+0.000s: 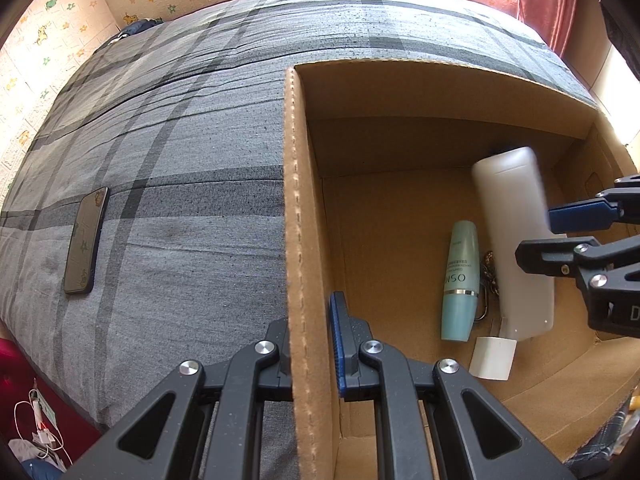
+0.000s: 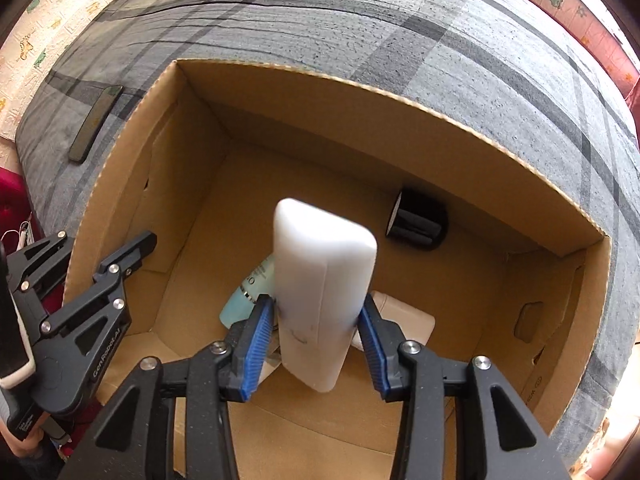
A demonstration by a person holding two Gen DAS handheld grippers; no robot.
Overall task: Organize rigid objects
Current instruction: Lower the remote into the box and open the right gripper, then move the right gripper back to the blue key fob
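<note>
A cardboard box (image 1: 304,208) (image 2: 132,128) stands on the grey plaid bed. My left gripper (image 1: 310,344) is shut on the box's left wall, one finger on each side; it also shows in the right wrist view (image 2: 132,248). My right gripper (image 2: 316,320) (image 1: 548,236) is shut on a long white remote (image 2: 320,280) (image 1: 516,240) and holds it inside the box, above the floor. On the box floor lie a teal bottle (image 1: 460,280) (image 2: 244,300), a white charger block (image 1: 492,358) (image 2: 404,316), a key ring (image 1: 490,276) and a black round object (image 2: 418,220).
A dark phone (image 1: 84,242) (image 2: 94,122) lies flat on the bedspread (image 1: 180,160), left of the box. A wall with cartoon stickers (image 1: 48,36) runs behind the bed. A red curtain (image 1: 548,4) hangs at the far right. White cables (image 1: 40,428) lie on the floor at lower left.
</note>
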